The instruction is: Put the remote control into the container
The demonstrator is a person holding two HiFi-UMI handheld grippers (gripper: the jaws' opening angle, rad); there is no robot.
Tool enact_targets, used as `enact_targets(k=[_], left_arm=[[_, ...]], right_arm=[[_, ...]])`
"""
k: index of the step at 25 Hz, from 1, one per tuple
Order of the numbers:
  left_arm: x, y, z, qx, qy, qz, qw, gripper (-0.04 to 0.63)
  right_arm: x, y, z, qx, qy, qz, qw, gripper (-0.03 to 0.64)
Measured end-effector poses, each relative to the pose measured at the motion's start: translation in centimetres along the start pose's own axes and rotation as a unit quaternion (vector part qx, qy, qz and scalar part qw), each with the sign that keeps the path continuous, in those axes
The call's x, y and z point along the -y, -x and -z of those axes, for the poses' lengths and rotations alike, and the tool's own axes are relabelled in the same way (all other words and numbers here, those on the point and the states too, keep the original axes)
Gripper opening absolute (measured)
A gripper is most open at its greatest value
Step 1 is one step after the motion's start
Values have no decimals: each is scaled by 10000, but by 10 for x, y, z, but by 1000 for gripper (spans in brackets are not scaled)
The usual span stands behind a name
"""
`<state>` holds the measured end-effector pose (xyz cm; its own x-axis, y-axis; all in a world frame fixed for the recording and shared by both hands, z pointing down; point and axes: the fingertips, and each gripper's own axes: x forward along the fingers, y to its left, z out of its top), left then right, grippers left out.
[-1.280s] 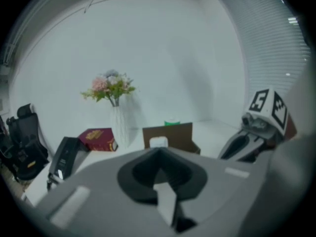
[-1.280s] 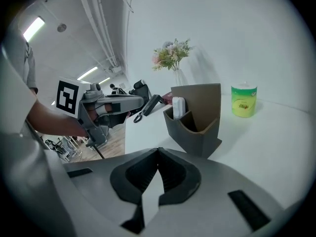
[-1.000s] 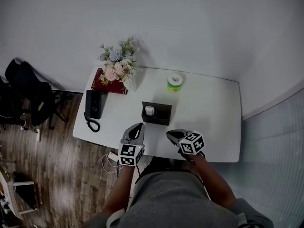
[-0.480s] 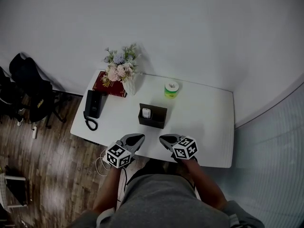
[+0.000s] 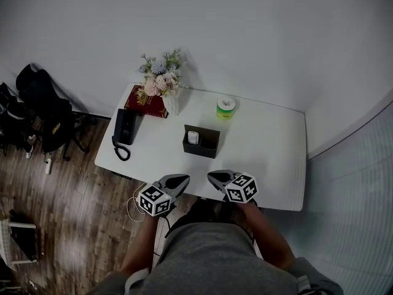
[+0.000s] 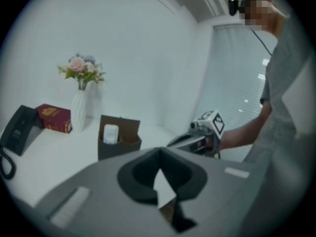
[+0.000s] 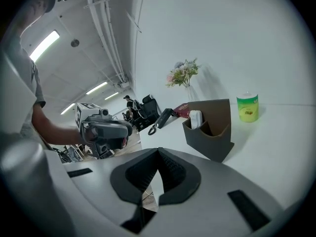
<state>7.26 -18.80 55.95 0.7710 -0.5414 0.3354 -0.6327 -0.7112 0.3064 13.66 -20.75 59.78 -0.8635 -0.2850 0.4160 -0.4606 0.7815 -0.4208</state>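
Moved since 1 second ago: left gripper (image 5: 183, 179), drawn left along the table's near edge and turned so that its tips slant toward the right gripper (image 5: 213, 176). The right gripper has shifted only slightly.

1. Left gripper: jaws pressed together, nothing between them. Tips at the near edge of the white table (image 5: 264, 149), body out over the wood floor (image 5: 67, 208).
2. Right gripper: jaws pressed together, nothing between them. At the same near edge, near the left gripper but not touching it.
3. Remote control (image 5: 193, 137): white, standing upright in the left compartment of the container (image 5: 212, 146), its top above the rim.
4. Container: dark, open-topped, 2 compartments, at mid-table, well apart from both grippers.
5. Black telephone (image 5: 124, 126): at the table's left end, coiled cord at its near side.
6. Red book (image 5: 147, 103): far left corner, lying flat.
7. White vase of flowers (image 5: 163, 82): just beside the book.
8. Green-and-white roll (image 5: 226, 107): far side of the table, beyond the container.
9. Dark chair (image 5: 43, 106): on the floor, left of the table.
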Motion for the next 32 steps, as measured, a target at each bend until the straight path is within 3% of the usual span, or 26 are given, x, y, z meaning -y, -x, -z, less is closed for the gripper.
enact_targets(k=[16,32], left_arm=[[15,5,14,-33,136,-10,9999,-2],[23,-2,8,20,169,186,9997,-2]], right_arm=[[-11,7,23,-184,0,-33,9998,15],[-16,14,18,-128,-72,73,9999,15]])
